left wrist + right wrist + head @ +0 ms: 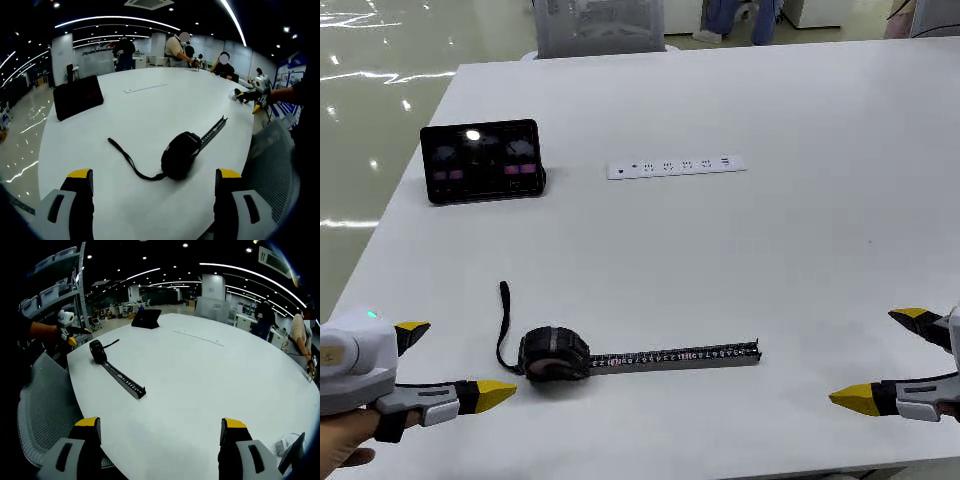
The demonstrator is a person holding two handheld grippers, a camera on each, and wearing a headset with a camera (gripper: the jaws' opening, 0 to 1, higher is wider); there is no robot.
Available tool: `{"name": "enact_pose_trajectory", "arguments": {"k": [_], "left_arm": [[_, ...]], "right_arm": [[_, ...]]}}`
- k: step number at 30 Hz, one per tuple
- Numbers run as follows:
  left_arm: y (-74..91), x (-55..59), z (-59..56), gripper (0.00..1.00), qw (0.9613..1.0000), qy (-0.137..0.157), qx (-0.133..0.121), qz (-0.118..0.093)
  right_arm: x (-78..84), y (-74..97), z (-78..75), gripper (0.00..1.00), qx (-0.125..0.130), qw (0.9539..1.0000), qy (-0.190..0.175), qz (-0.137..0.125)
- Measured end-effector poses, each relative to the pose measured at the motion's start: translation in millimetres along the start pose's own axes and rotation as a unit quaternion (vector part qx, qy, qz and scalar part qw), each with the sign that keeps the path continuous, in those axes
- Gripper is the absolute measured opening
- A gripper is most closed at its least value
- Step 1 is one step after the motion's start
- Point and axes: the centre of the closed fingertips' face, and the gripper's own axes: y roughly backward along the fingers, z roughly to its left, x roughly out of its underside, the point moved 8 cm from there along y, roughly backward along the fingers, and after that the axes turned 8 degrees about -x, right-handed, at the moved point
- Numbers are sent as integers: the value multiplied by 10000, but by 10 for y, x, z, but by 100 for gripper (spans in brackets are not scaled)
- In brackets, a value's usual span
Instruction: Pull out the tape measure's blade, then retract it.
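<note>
Yellow-tipped jaws of both grippers sit closest to me at the bottom of the head view; the left gripper (468, 360) is at the near-left corner of the white table (790, 250), the right gripper (862, 357) at the near-right edge; each has its jaws spread wide with nothing between them.

Between the two lies the tape measure (554, 353), a black case resting on the tabletop near the front edge; its blade (680, 356) is drawn out and lies flat, running from the case toward the right gripper's side; the tip of the blade is well apart from the right gripper, while the case is near the left gripper's lower jaw without touching it. A black wrist strap (504, 325) curls from the case's left side and away from me. The blade's tip looks turned up into a small hook in the right gripper view, though I can't be sure at that size.

Farther back on the left a dark tablet (482, 160) stands tilted with its screen lit; a white power strip (676, 167) lies flat near the table's middle, well apart from the tape measure.

From the left gripper view, I see people (177, 47) beyond the far edge of the table.
</note>
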Motion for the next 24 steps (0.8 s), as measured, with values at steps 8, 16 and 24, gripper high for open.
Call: {"name": "enact_pose_trajectory", "arguments": {"k": [8,16,24], "left_arm": [[-15,-14,-19,99,9999,-133,39,12],[1,-31,-35,99,9998,-160,138,-4],[32,-117,-44,99,9997,0,179,-148]], "right_arm": [[44,11,4,99,-10,9999,91,102],[30,30,-10,99,-27,9999,153,31],[-14,4,17,99,-111,9996,247,-83]]}}
